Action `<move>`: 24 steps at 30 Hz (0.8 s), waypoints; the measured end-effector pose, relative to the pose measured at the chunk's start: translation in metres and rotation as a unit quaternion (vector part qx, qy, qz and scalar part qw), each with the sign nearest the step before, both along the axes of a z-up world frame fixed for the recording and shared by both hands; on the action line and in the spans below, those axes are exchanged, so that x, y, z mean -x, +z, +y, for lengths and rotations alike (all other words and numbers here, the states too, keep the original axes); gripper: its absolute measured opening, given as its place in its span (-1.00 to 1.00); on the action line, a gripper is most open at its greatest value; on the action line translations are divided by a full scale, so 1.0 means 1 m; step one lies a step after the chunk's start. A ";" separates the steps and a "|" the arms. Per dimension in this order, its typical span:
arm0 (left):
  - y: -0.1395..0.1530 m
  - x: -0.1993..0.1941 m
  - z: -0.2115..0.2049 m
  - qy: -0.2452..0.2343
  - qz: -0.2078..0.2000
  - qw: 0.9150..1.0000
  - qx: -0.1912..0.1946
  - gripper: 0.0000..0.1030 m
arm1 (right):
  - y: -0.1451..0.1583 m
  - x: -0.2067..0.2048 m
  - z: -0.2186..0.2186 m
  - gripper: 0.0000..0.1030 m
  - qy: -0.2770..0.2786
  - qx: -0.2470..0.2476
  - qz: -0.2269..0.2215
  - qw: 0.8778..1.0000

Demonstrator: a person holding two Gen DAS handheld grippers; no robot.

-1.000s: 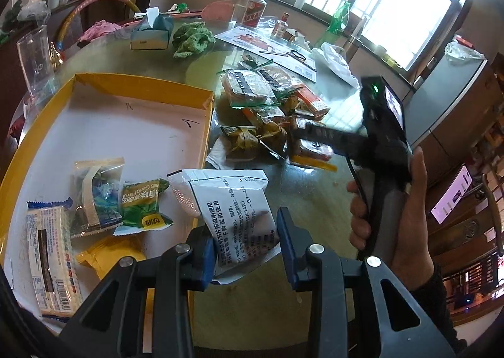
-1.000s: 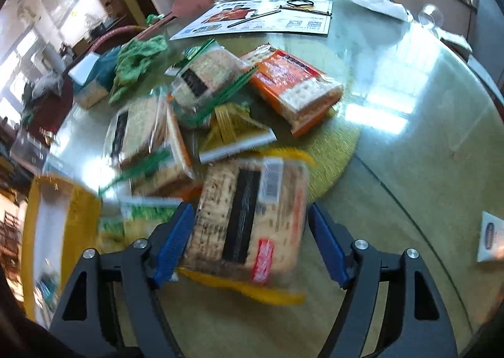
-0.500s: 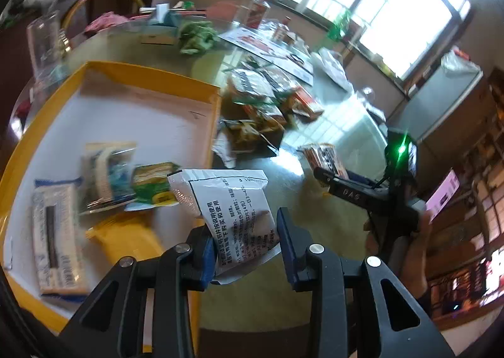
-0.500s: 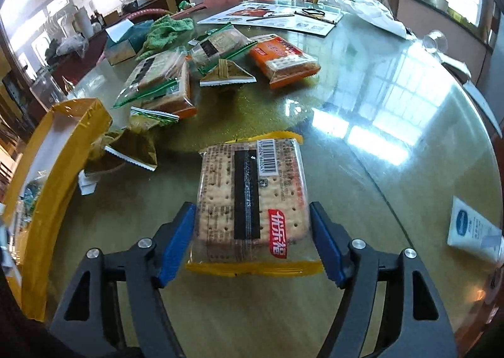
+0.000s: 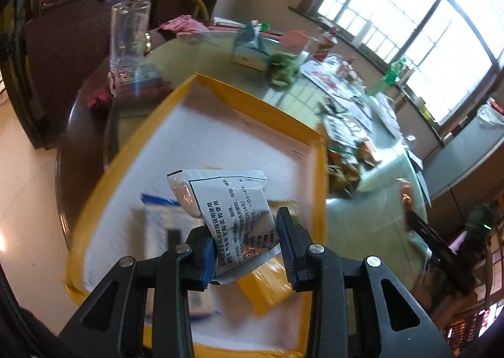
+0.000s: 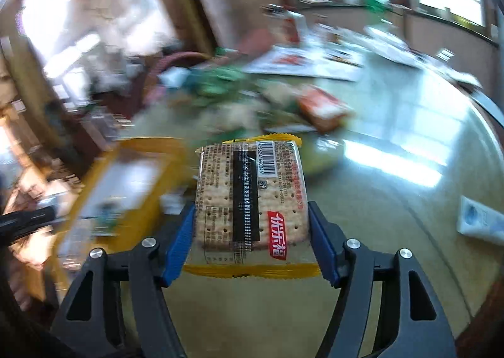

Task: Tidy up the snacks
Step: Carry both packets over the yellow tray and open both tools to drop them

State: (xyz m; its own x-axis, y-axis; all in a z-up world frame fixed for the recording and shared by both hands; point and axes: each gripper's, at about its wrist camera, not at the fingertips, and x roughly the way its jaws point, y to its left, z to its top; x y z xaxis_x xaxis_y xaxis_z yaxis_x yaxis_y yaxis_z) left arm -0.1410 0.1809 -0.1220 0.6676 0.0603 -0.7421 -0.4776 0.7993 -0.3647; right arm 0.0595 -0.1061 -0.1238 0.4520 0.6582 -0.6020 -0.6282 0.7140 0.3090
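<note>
My left gripper (image 5: 247, 239) is shut on a white printed sachet (image 5: 231, 216) and holds it above the yellow-rimmed white tray (image 5: 239, 134). Blurred packets lie in the tray below it, one blue-edged (image 5: 160, 232) and one yellow (image 5: 267, 285). My right gripper (image 6: 252, 238) is shut on a cracker pack (image 6: 250, 200) with yellow ends and a red label, lifted off the round glass table (image 6: 393, 194). The tray (image 6: 126, 175) shows blurred at its left. A pile of snack packs (image 5: 345, 162) lies right of the tray, and shows blurred in the right wrist view (image 6: 283, 106).
A tall clear glass (image 5: 127, 38), a tissue box (image 5: 249, 52) and a green cloth (image 5: 282, 69) stand beyond the tray. Papers and bottles (image 5: 334, 71) lie near the window. A white tube (image 6: 480, 221) lies at the table's right edge.
My left gripper has swung left with the sachet and is now over the tray. My right gripper has lifted the cracker pack off the table and is swinging left toward the tray.
</note>
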 end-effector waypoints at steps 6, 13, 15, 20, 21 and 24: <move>-0.009 -0.025 0.028 -0.008 0.026 1.000 -0.009 -0.33 | 0.020 0.019 0.084 0.34 0.114 -0.016 0.019 0.993; -0.028 -0.054 0.051 -0.014 0.073 0.997 -0.039 -0.33 | 0.003 0.004 0.187 0.34 0.153 0.033 0.042 0.987; -0.032 -0.058 0.053 -0.010 0.081 0.995 -0.058 -0.33 | -0.004 0.003 0.204 0.34 0.146 0.053 0.035 0.987; -0.043 -0.062 0.052 -0.001 0.105 0.991 -0.080 -0.29 | -0.020 0.007 0.227 0.34 0.144 0.095 0.026 0.985; -0.044 -0.063 0.052 -0.001 0.111 0.990 -0.085 -0.27 | -0.025 0.008 0.230 0.35 0.140 0.105 0.025 0.984; -0.047 -0.062 0.053 0.006 0.122 0.988 -0.092 -0.18 | -0.029 0.008 0.231 0.37 0.131 0.117 0.017 0.984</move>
State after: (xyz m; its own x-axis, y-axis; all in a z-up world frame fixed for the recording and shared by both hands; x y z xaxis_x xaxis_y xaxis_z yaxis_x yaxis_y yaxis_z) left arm -0.0790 0.2336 -0.1694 0.4687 0.2165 -0.8564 -0.5439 0.8346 -0.0866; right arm 0.0519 0.1245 -0.1530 0.2616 0.5913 -0.7628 -0.7925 0.5827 0.1799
